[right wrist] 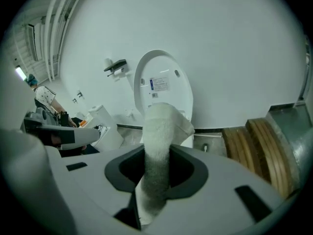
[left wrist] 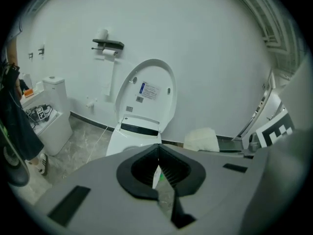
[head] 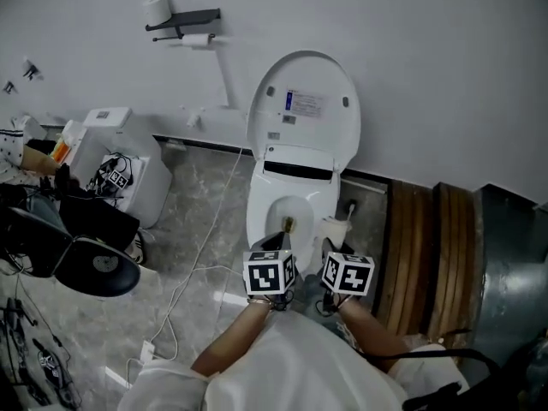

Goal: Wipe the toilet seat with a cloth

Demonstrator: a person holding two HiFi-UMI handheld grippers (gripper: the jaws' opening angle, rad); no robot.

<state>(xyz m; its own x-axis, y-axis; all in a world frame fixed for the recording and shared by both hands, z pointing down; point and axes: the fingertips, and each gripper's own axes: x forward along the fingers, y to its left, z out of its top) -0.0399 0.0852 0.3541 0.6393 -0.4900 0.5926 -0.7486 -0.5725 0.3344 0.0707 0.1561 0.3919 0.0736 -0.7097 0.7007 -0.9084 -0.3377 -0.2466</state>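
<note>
Toilet (head: 295, 187) with its lid up; toilet seat (head: 259, 221) lies ahead of and below both grippers, long axis running away from the person. Right gripper (right wrist: 155, 173) clamps the white cloth (right wrist: 157, 136) (nearer the seat's right rim); left gripper (left wrist: 159, 175) closed, empty.

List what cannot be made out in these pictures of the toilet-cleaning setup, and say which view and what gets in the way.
Front of the white oval toilet seat: head view, covered by the left hand-held gripper and right hand-held gripper.
Print on the blue-and-white label on the raised white lid: too small in every view.
The toilet bowl: right gripper view, behind the white fluffy cloth clamped in that gripper's jaws.
</note>
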